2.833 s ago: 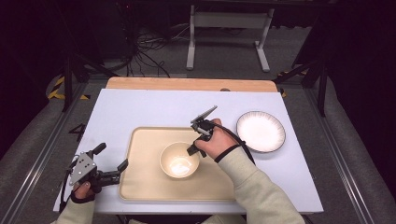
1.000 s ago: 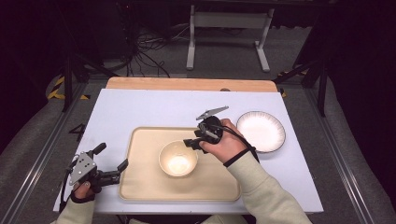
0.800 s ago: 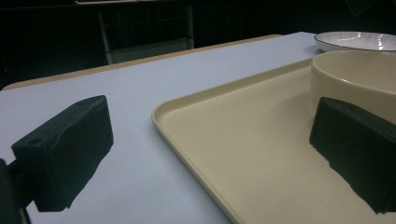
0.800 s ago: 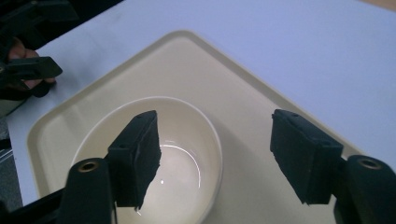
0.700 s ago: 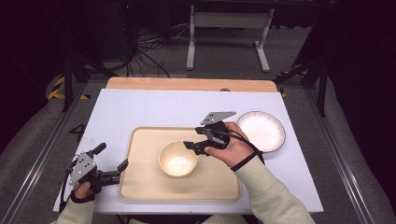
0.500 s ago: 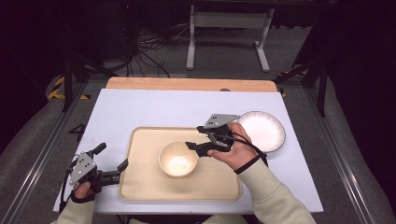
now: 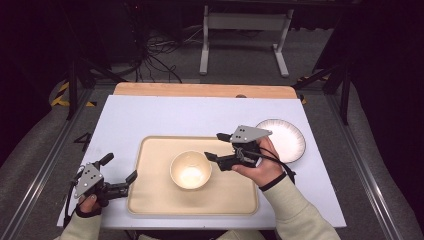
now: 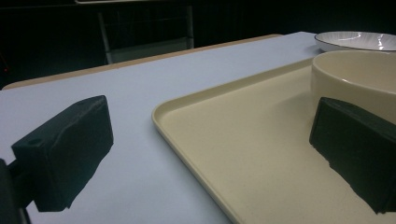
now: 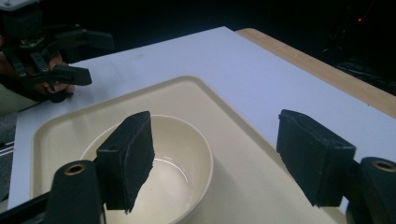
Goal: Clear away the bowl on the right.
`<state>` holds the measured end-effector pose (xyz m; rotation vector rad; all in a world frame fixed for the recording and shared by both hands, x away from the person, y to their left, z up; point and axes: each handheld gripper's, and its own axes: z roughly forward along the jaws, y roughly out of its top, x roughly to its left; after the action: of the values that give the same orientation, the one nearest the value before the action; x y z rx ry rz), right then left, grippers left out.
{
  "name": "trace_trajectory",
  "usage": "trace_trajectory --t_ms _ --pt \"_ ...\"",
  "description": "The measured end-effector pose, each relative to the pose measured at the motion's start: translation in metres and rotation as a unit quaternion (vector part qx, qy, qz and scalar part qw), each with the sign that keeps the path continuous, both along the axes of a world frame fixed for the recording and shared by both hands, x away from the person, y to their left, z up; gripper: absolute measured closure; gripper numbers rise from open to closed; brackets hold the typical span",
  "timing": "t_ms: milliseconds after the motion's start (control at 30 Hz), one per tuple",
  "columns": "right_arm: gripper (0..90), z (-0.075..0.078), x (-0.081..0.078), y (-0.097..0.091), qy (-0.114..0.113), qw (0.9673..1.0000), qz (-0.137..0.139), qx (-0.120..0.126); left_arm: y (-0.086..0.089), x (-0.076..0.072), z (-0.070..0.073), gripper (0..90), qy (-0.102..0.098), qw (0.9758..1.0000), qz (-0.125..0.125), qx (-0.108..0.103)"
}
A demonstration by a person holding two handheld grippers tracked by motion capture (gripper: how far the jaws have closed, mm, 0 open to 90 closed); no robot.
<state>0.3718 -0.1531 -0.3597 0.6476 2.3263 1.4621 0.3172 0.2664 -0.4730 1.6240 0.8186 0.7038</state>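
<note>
A cream bowl (image 7: 190,170) stands upright in the middle of a cream tray (image 7: 235,190) on the white table. My right gripper (image 7: 214,146) hovers just right of the bowl, pointing left at it, and is open. Its jaws have just been opening, and nothing is held between them. In the right gripper view the bowl (image 9: 177,154) lies low ahead, partly behind the left jaw, with bare tray (image 9: 252,140) under the gap. My left gripper (image 7: 120,167) rests open at the tray's left edge. In the left gripper view, one jaw is over the table and the other over the tray (image 8: 261,154).
A white ribbed plate (image 7: 280,140) sits on the table right of the tray, behind the right hand. A wooden strip (image 7: 205,90) runs along the table's far edge. Dark floor with stands and cables lies beyond.
The right gripper has drawn away to the right from the bowl's far-right rim and levelled out, its jaws wider apart. The bowl stays on the tray. The left gripper has not moved.
</note>
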Motion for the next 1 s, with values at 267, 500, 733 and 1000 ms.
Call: trace_trajectory --t_ms 267,500,733,1000 --pt "26.9 0.0 -0.008 -0.019 -0.024 0.9993 -0.007 0.027 0.0 0.0 0.0 0.1 0.0 1.0 0.0 0.0" --pt "26.7 0.0 -0.013 -0.039 -0.039 0.9983 -0.024 0.037 0.0 0.0 0.0 0.1 -0.001 1.0 0.001 -0.001" --pt "25.3 -0.003 -0.017 -0.056 -0.053 0.9969 -0.042 0.04 0.0 0.0 0.0 0.1 -0.002 1.0 0.001 0.001" --pt "25.7 -0.006 -0.024 -0.072 -0.074 0.9941 -0.067 0.043 -0.001 0.0 0.0 0.1 0.0 1.0 0.001 -0.001"
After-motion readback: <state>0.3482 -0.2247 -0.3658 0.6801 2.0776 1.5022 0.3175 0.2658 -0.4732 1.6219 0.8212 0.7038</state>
